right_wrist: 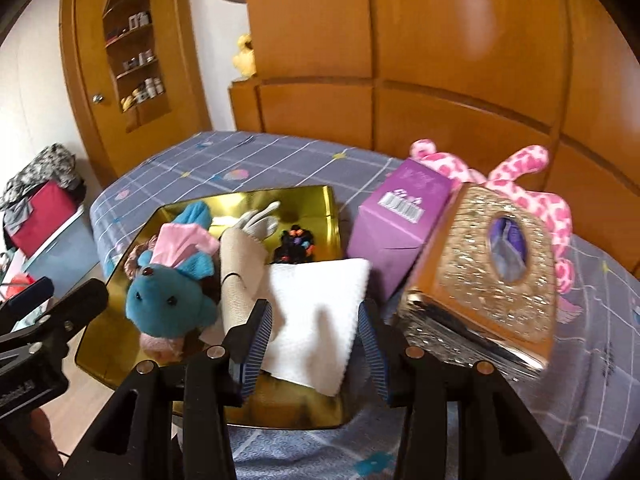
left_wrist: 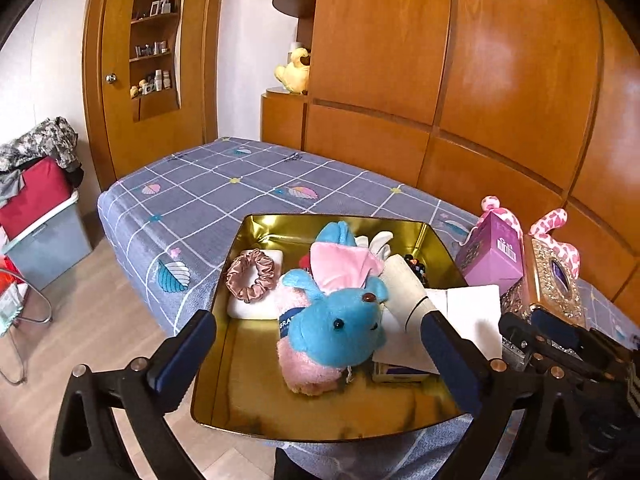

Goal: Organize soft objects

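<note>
The left gripper [left_wrist: 320, 344] gapes wide and empty above the blue plush [left_wrist: 336, 328], which lies in the gold tin [left_wrist: 224, 392]. The right gripper [right_wrist: 316, 344] stands half open, the white cloth [right_wrist: 316, 304] between its pads; contact unclear. A pink plush [right_wrist: 536, 196] lies at two o'clock.

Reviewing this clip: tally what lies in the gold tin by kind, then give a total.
Plush toys: 1, the blue plush
Scrunchies: 1, the pink scrunchie
White cloths: 1, the white cloth
Beige rolls: 1, the beige roll
Beaded dark items: 1, the beaded item
Total: 5 countable in the gold tin; others lie partly hidden.
</note>
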Motion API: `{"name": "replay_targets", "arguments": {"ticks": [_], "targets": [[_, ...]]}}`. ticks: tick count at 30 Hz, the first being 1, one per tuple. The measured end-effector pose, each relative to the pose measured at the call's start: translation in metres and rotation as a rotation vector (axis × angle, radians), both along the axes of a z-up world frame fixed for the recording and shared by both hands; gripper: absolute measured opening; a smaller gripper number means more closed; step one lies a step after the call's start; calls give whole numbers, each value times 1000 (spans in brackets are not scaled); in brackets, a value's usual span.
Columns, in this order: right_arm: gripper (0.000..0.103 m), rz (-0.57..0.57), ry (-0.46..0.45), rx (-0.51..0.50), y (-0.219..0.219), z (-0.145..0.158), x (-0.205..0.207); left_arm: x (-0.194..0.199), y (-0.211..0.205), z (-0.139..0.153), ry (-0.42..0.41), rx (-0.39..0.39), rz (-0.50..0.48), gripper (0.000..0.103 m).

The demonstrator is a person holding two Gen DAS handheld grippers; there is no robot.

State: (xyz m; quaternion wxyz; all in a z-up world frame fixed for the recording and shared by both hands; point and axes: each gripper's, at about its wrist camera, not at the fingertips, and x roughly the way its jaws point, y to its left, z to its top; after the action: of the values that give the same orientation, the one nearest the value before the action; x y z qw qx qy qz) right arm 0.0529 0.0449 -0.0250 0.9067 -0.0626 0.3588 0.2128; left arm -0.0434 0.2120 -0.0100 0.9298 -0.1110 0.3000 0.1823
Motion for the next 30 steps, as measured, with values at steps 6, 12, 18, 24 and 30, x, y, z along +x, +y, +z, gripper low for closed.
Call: {"name": "replay_targets", "arguments": {"ticks": [6,12,18,24,30], "targets": [[45,-30,-29,-23,-4,1,-10,0,-12,0,17,56,20,102],[45,-46,-51,-39,-5,1,-16,-4,-17,3,-3,65,18,102],[45,-54,-54,-32,-8,2,-17,-4,-18,4,-5,57,13,102],[45,-58,-55,-27,-10,3,-18,-4,-19,3,1,54,5,102],[45,-62,-55,-22,-10,4,-18,-3,-20,1,6,50,0,102]]}}
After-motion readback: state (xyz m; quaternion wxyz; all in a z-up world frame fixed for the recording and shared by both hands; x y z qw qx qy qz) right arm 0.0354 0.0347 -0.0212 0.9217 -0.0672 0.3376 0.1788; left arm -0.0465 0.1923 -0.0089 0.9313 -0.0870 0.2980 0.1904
